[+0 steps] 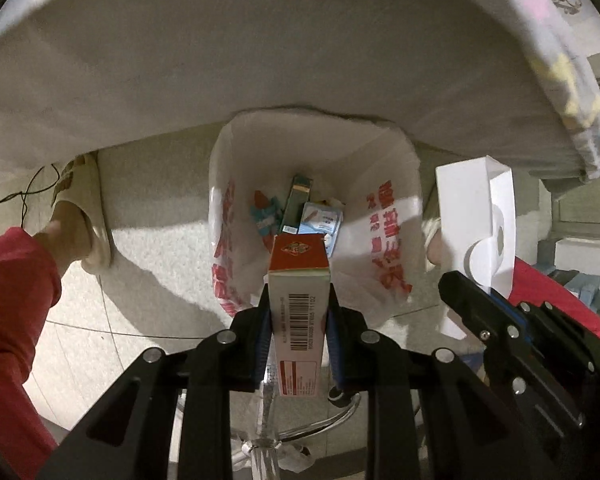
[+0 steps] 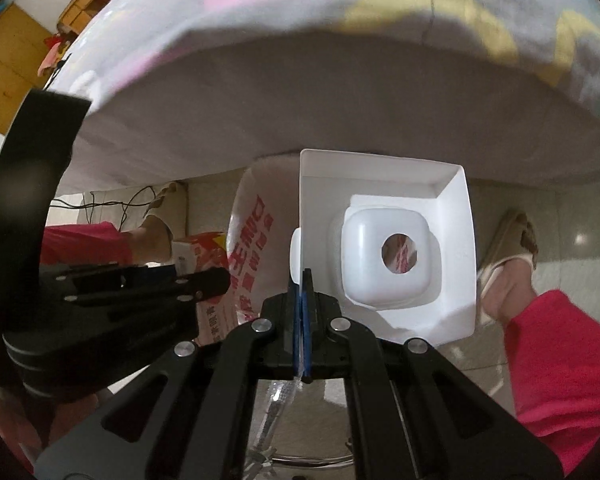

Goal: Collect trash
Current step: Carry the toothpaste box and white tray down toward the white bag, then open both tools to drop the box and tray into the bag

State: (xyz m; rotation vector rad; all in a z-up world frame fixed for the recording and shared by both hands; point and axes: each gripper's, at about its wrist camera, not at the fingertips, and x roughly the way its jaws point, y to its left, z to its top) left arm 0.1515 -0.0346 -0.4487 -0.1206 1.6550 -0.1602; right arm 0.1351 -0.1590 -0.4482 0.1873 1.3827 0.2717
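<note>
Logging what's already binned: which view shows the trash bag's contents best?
Left wrist: it looks down into the open trash bag, showing discarded packets at the bottom. Right wrist shows only the bag's printed outer side, mostly behind the white tray.

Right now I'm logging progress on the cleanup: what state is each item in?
Left gripper: shut on the red-and-white carton.
Red-and-white carton: held above the open trash bag, not yet dropped.
Right gripper: shut on the white box's wall.
White box: open, held beside the bag, insert inside.
Trash bag: open, several packages at the bottom.
</note>
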